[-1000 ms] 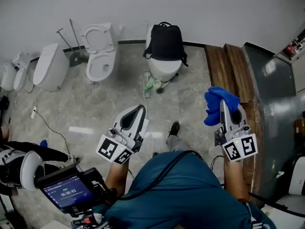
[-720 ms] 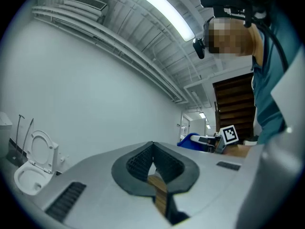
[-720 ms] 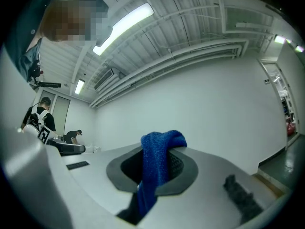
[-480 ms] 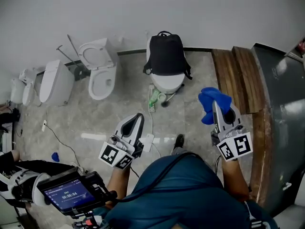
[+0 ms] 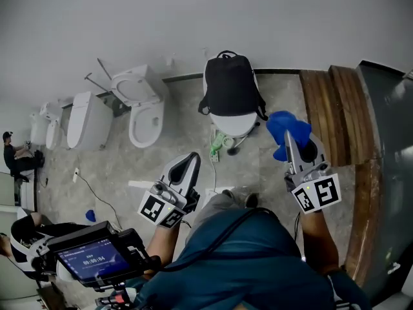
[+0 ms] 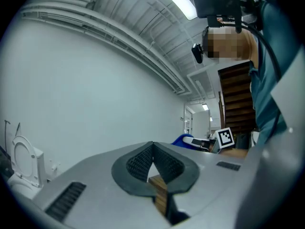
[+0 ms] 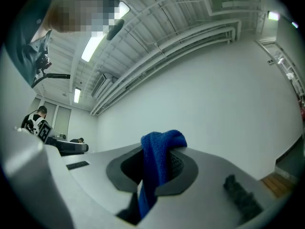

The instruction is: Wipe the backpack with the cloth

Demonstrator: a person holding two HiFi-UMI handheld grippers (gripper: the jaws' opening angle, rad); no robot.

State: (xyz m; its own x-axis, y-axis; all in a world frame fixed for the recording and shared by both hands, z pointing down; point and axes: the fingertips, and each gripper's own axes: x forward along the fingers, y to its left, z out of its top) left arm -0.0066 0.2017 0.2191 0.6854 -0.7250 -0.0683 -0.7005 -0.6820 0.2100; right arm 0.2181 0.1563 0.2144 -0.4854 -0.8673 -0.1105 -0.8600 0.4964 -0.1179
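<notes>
A black backpack [image 5: 231,86] stands upright on a closed white toilet [image 5: 233,123] against the far wall in the head view. My right gripper [image 5: 288,139] is shut on a blue cloth [image 5: 282,126], just right of the toilet and below the backpack's level in the picture. In the right gripper view the blue cloth [image 7: 158,152] bunches over the shut right gripper [image 7: 157,162]. My left gripper [image 5: 191,159] is held lower left of the backpack, apart from it. In its own view the left gripper [image 6: 152,148] is shut and empty, aimed at the bare wall.
A toilet with its lid up [image 5: 144,106] and more toilets [image 5: 88,119] line the wall at left. Green bottles [image 5: 215,147] stand on the floor by the backpack's toilet. Wooden planks [image 5: 330,116] lie at right. A screen device [image 5: 90,259] is near left. A cable [image 5: 90,187] trails on the floor.
The person has stepped nearer, so the backpack and toilets sit lower and larger in the head view. Both grippers stay shut, the cloth now close beside the backpack's toilet.
</notes>
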